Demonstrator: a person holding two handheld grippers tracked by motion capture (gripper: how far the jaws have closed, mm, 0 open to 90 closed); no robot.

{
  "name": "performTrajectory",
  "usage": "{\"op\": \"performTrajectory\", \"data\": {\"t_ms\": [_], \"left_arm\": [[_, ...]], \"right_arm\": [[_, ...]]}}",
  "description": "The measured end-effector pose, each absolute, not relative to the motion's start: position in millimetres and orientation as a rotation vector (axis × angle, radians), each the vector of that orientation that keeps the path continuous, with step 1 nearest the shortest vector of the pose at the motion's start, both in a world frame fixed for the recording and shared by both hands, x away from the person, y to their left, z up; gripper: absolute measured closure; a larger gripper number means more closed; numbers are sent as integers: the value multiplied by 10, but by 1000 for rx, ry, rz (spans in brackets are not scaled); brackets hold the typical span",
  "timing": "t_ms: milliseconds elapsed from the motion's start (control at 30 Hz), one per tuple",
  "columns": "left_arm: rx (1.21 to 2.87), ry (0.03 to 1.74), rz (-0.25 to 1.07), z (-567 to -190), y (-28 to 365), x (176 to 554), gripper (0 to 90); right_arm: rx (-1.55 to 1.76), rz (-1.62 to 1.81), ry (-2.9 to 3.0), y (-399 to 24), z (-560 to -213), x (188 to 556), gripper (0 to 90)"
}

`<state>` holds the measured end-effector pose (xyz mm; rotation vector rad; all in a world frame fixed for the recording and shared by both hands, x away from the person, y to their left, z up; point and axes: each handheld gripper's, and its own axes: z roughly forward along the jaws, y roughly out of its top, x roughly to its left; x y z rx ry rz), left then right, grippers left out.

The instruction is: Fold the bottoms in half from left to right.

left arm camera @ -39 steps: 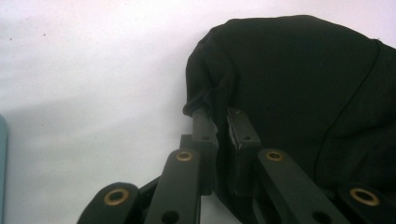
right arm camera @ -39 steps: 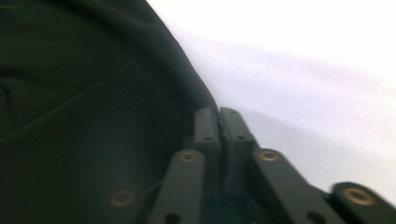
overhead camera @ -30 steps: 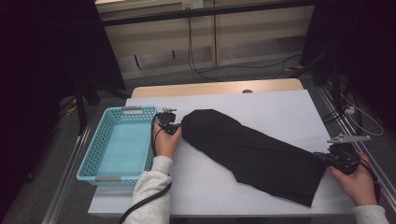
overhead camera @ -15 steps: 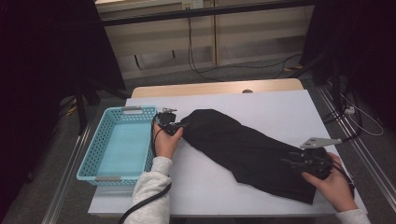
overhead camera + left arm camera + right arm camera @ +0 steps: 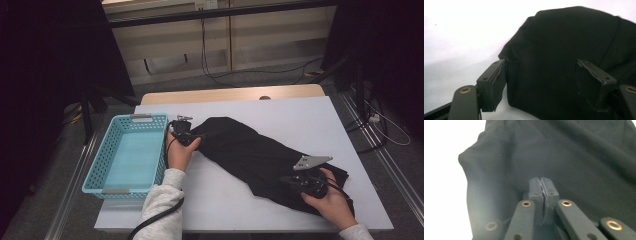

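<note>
A black garment (image 5: 260,157) lies diagonally across the white table (image 5: 300,115), its upper end just beside the blue basket (image 5: 127,152). The left gripper (image 5: 544,80) sits at that upper end; its 2 jaws have just been opening and stand apart, cloth between them but unpressed. The right gripper (image 5: 543,188) rests on the lower end, its jaws just closed pad to pad; whether they pinch cloth cannot be told.
</note>
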<state>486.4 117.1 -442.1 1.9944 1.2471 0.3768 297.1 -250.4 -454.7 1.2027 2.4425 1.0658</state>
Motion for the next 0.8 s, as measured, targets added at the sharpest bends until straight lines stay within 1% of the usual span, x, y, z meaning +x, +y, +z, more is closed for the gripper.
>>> {"op": "performTrajectory", "data": {"t_ms": [67,167,433,467,500,567,733,800], "left_arm": [[1987,1242,400,-4412,1168,4865,241],[1989,1248,393,-4423,1162,4874,221],[1995,1246,377,-4443,1127,4882,217],[1997,1239,378,-4437,1122,4879,217],[1997,1239,378,-4437,1122,4879,217],[1996,1239,378,-4433,1125,4878,216],[1991,1244,374,-4430,1137,4881,212],[1990,1243,371,-4429,1136,4879,212]], "right_arm": [[1220,1065,2453,-2519,-4541,2921,900],[1240,1071,2479,-2556,-4528,2859,900],[1232,1074,2505,-2575,-4517,2793,900],[1198,1051,2477,-2558,-4502,2789,866],[1198,1051,2477,-2558,-4502,2789,866],[1203,1102,2423,-2514,-4483,2800,809],[1117,1107,2461,-2312,-4477,2792,787],[1063,1082,2514,-2192,-4539,2799,755]]}}
